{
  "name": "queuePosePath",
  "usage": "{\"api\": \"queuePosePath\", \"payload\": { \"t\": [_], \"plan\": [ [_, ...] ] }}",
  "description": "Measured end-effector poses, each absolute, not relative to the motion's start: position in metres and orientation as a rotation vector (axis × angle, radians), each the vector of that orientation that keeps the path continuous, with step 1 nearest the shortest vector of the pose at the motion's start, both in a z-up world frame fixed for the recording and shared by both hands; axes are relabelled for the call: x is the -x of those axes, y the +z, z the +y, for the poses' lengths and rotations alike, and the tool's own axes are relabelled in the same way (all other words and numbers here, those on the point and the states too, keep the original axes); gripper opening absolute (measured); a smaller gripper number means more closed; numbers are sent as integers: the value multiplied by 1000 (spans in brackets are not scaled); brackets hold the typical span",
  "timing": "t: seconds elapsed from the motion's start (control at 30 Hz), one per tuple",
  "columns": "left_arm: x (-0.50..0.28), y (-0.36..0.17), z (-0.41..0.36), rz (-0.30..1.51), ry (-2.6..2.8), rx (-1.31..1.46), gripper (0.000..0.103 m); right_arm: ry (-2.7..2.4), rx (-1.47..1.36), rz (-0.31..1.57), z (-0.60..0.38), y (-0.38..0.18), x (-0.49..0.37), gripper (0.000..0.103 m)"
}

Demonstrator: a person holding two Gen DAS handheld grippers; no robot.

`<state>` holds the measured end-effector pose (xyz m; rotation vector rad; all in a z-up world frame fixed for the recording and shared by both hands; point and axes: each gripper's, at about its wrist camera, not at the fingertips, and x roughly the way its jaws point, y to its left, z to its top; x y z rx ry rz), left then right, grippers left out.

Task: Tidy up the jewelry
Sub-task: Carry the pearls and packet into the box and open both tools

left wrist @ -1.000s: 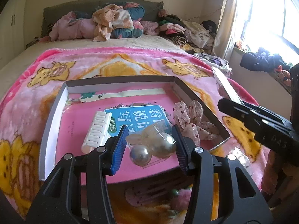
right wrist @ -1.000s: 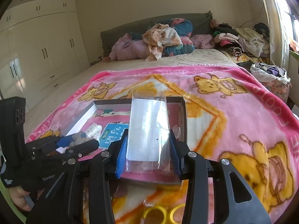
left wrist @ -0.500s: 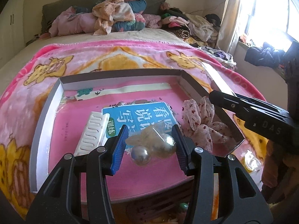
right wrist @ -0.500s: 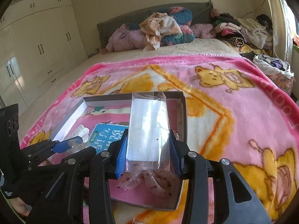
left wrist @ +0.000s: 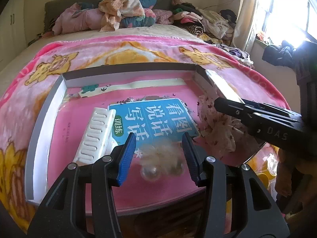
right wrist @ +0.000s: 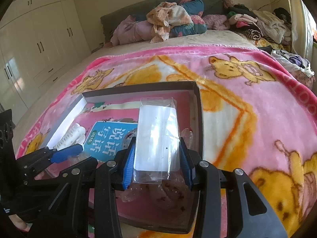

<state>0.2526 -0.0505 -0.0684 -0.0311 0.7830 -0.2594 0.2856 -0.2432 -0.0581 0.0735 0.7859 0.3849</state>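
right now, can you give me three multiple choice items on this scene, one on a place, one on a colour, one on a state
1. Where does the white hair clip lie?
A. inside the box, left of the blue book label
B. on the blanket outside the box
C. on the pillows

2. What colour are the pads on the left gripper?
A. red
B. blue
C. green

3. What is the right gripper doing?
A. open and empty
B. shut on the white hair clip
C. shut on a clear plastic bag

Answers: 1 A, the clip rests on the box floor beside the label. 2 B, both pads show blue in the left view. 3 C, the bag stands pinched between its jaws in the right view.
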Motion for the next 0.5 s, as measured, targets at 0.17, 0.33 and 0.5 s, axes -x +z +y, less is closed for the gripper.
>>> {"api": "queuePosePath", "payload": {
  "t": [0.17, 0.33, 0.5],
  "plan": [
    [-252, -68, -50, 776, -253, 31, 40, 377, -81, 788, -244, -60, -286, 40],
    [-248, -68, -49, 779, -250, 37, 42, 383, -94, 774, -247, -58, -283, 42],
    [-245, -68, -48, 776, -246, 42, 46, 384, -89, 746, -250, -54, -276, 47]
  ]
}}
